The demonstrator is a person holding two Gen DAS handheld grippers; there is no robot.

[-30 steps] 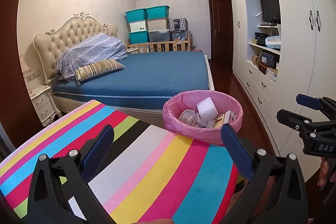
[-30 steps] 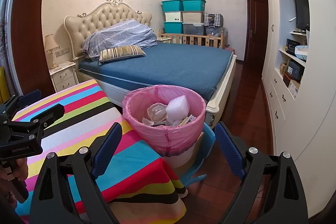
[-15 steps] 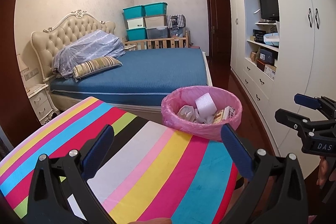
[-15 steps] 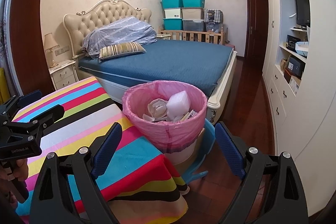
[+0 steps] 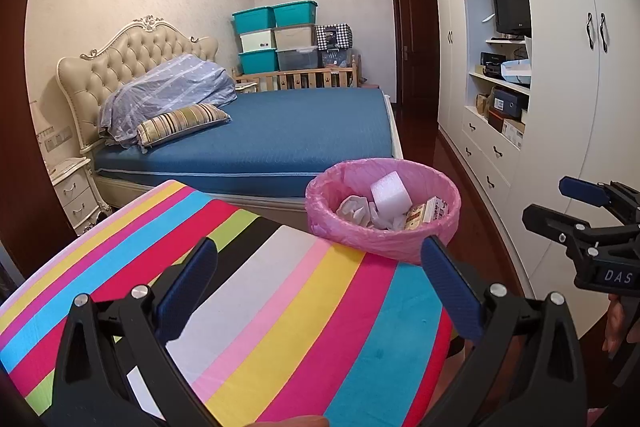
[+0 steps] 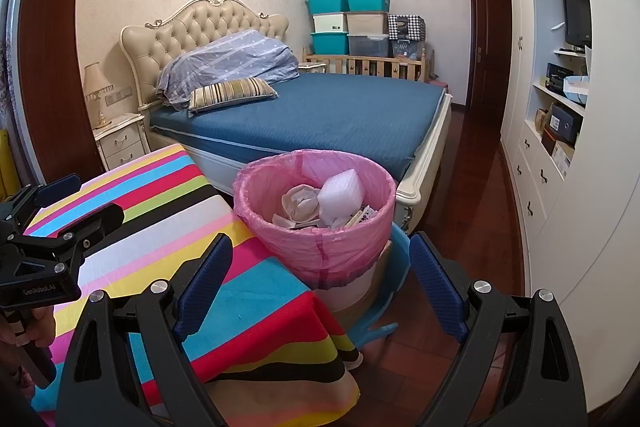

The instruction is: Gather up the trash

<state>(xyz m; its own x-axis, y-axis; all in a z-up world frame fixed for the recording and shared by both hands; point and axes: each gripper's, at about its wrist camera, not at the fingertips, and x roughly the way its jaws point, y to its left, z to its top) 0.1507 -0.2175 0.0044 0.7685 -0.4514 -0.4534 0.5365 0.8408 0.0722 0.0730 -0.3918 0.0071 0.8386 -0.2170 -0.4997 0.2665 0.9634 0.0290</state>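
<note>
Left wrist view shows my left gripper [image 5: 320,283] with its blue-padded jaws spread wide and nothing between them, poised over the table draped in a rainbow-striped cloth [image 5: 248,291]. Right wrist view shows my right gripper [image 6: 322,273] likewise wide apart and empty, aimed at the round bin lined with a pink plastic bag [image 6: 320,247].

Location of the task items: the bin stands just beside the table's far corner, near the foot of the blue-covered bed [image 6: 320,115]. Inside it lie a white foam block [image 6: 342,193], crumpled beige paper [image 6: 300,201] and a small printed carton [image 5: 434,211]. No loose trash is visible on the striped cloth.

Step in hand, as I judge it: closing up the liner for removal.

Procedure:
1. Bring each gripper to opposite sides of the pink rim, where the film folds over the edge.
2. Pinch only the folded plastic. Do not clamp the bin wall beneath it.
3. Lift both sides evenly so the foam block does not tip out.
4. Keep the thin film clear of the table corner. It tears easily.
</note>
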